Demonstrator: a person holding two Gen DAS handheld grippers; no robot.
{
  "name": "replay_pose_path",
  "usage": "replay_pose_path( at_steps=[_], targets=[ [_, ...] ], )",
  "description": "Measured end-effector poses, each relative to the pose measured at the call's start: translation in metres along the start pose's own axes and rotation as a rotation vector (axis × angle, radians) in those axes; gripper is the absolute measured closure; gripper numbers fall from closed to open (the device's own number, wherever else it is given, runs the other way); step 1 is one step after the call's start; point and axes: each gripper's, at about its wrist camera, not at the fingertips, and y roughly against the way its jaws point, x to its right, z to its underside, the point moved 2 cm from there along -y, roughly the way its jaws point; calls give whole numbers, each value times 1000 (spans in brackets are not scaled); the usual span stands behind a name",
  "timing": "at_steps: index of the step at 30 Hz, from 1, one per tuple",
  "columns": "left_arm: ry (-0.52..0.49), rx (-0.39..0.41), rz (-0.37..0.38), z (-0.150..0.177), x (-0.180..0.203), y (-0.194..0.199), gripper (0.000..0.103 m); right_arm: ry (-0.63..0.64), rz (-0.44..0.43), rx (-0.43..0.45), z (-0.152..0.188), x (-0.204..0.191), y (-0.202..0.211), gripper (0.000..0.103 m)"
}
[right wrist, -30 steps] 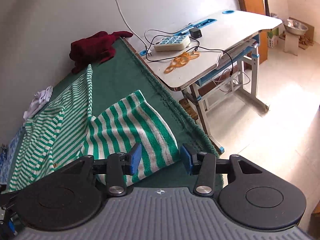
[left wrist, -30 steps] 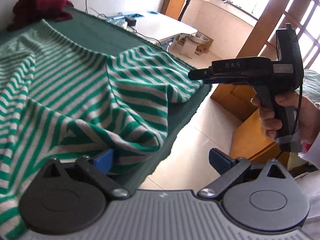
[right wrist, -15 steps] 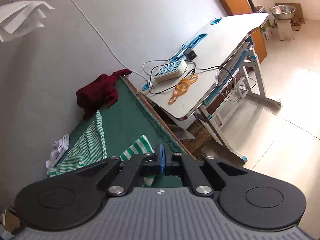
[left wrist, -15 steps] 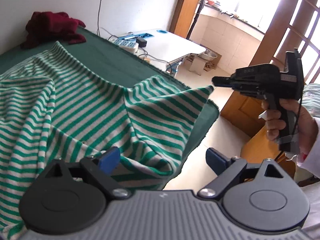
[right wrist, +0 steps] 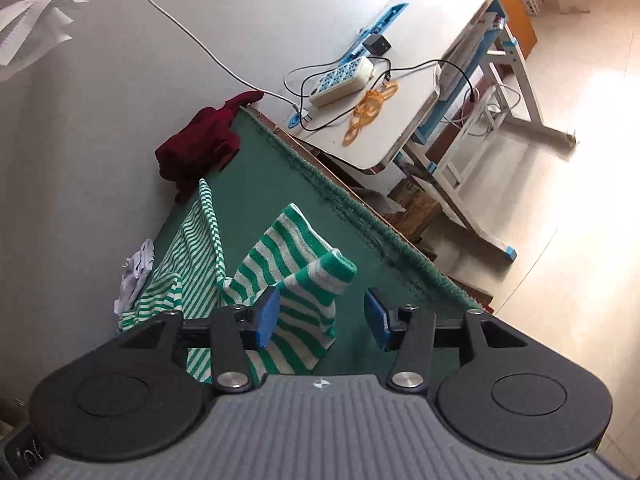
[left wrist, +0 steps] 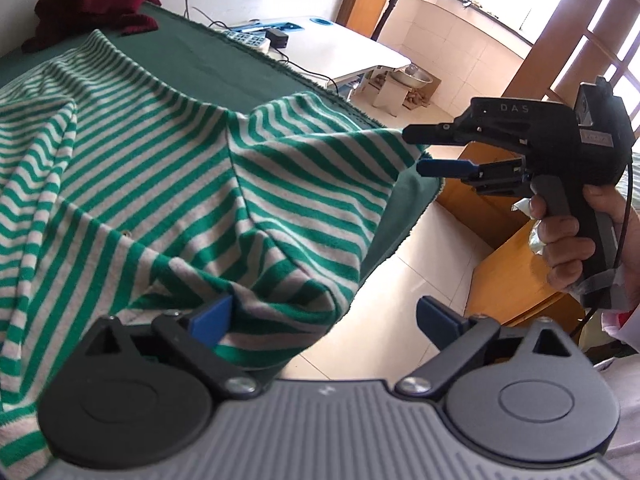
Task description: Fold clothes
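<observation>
From the left wrist view, the striped garment (left wrist: 168, 184) lies rumpled across the green cloth (left wrist: 208, 64) that covers the work surface, one sleeve or hem end hanging at the near corner. Our left gripper (left wrist: 324, 318) stands spread wide, its jaws opening, with a bunched fold just beside its left pad and nothing clamped. Our right gripper (left wrist: 430, 152) reaches in from the side, its two fingers straddling the far striped edge at the corner of the green cloth; its jaws are opening, and we judge the edge is between them but not pinched. To do this step well, we should let that edge sit deep between the pads before closing, and take one layer only. We count here one striped garment, one dark red garment (left wrist: 88, 4) at the far end, two grippers.

From the right wrist view, our right gripper (right wrist: 322, 316) has released jaws with the cuffed end of the striped garment (right wrist: 296, 280) between the pads, apart from the right pad. We would square the jaws across the cuff, then pinch. We count one striped garment, one dark red garment (right wrist: 200, 140), one small white cloth (right wrist: 134, 276) by the wall, one white desk (right wrist: 420, 60) beside the surface.
</observation>
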Motion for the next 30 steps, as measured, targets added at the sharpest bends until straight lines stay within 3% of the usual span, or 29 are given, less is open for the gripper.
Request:
replay_pose_path(
  at_steps=[4, 6, 7, 10, 13, 16, 19, 24, 26, 29, 30],
  targets=[
    [-26, -4, -12, 0, 4, -5, 2, -72, -43, 11, -1, 2, -14, 62],
    [-38, -10, -14, 0, 4, -5, 2, -51, -55, 1, -2, -6, -21, 91],
    [-37, -14, -9, -1, 4, -5, 3, -13, -32, 6, -2, -11, -23, 97],
    [-13, 1, 16, -6, -4, 9, 7, 31, -3, 25, -7, -24, -28, 97],
    [23, 54, 46, -11, -23, 40, 5, 62, -63, 20, -11, -50, -34, 97],
    [59, 97, 6, -6, -52, 74, 3, 220, -155, -1, -3, -107, -44, 97],
    [132, 120, -52, 8, -92, 105, 3, 365, -250, -53, 29, -167, -60, 96],
    [284, 134, -127, 47, -162, 154, 3, 721, -360, -162, 125, -245, -80, 96],
    [324, 138, -139, 60, -183, 168, 3, 828, -373, -221, 156, -255, -87, 90],
    [386, 144, -94, 73, -204, 180, 3, 947, -376, -317, 191, -260, -97, 64],
    [397, 147, -75, 74, -208, 181, 3, 968, -376, -334, 197, -260, -98, 62]
  ],
)
